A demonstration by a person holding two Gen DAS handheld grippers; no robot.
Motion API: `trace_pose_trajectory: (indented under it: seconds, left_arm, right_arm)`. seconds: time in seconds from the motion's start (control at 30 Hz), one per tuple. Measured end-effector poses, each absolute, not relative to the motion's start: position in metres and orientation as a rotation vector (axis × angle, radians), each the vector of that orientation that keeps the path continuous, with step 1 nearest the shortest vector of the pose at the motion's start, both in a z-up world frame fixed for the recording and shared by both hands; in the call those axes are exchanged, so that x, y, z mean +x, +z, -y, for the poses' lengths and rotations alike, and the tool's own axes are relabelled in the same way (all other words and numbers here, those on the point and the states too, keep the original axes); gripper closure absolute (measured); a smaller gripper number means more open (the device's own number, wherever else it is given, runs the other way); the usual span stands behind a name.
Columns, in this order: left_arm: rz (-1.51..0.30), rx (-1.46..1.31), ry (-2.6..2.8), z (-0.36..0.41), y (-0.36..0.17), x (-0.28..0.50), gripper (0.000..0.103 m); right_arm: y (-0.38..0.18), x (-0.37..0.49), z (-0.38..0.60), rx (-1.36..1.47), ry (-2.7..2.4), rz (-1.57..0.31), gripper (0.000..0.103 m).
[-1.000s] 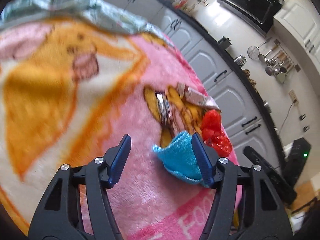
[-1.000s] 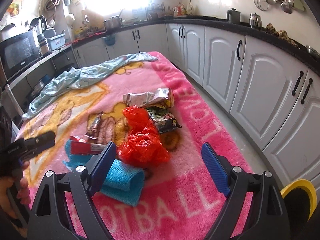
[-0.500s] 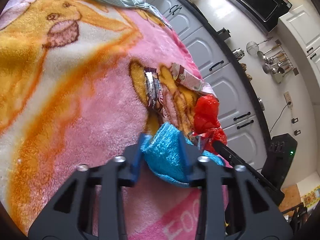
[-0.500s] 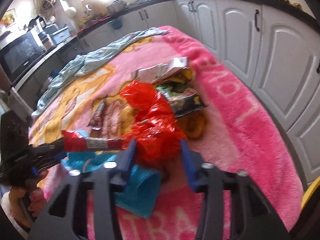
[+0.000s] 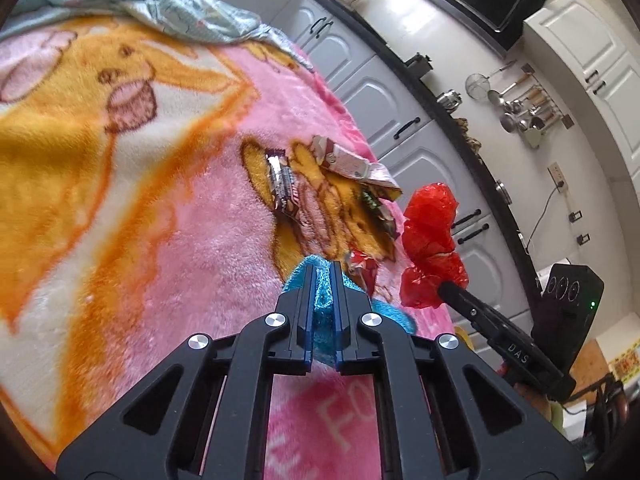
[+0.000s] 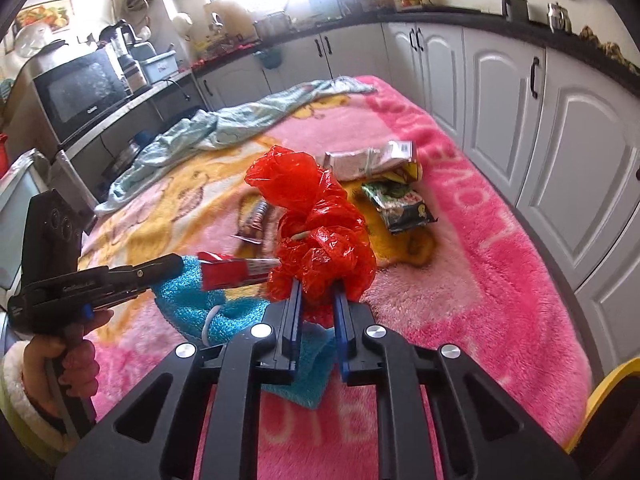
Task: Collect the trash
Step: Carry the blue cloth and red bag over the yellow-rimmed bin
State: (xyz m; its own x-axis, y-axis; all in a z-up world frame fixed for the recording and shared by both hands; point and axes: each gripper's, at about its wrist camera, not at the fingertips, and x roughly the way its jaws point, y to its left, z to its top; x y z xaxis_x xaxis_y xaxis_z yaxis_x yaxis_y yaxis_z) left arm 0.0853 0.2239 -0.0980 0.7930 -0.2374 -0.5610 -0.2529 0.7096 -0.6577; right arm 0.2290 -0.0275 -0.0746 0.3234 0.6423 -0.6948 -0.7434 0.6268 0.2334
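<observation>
— While both grippers are over the pink blanket, can you tell me what each one holds?

— Yes. The left gripper has just been closing, and now its jaws are pressed together on a fold of the blue towel. The towel sticks out in front of the fingers and also to the right of them.

— And the right gripper?

— It has also just been closing. Its jaws are clamped on the lower part of the red plastic bag, which stands crumpled above the fingertips.

— Where is the other trash?

— A red wrapper lies on the blue towel, touching the red bag on its left side. A dark chocolate bar wrapper lies on the blanket behind the towel. Further back is a pale snack packet with a yellow end, and just beside it, nearer, a green and black packet.

— Do you see the person?

— Only a hand with a white fluffy cuff, holding the handle of the left gripper at the left edge of the right wrist view.

— Something else on the blanket?

— A light blue cloth is lying crumpled at the far end, well apart from the trash. White cabinets stand beside the blanket.
</observation>
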Motion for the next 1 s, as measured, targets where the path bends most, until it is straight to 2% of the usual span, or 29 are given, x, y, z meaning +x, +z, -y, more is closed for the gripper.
trace_pose_trajectory:
  seconds: [0.47, 1.0]
  left_arm:
    - [-0.589, -0.663, -0.115, -0.175, -0.038, 0.078, 0.100]
    - [-0.579, -0.531, -0.247, -0.100, -0.005, 0.112, 0.101]
  right_arm:
    - [-0.039, 0.193, 0.079, -0.134, 0.876, -0.750, 0.089]
    - [-0.019, 0.178, 0.159, -0.093, 0.758, -0.697, 0.089]
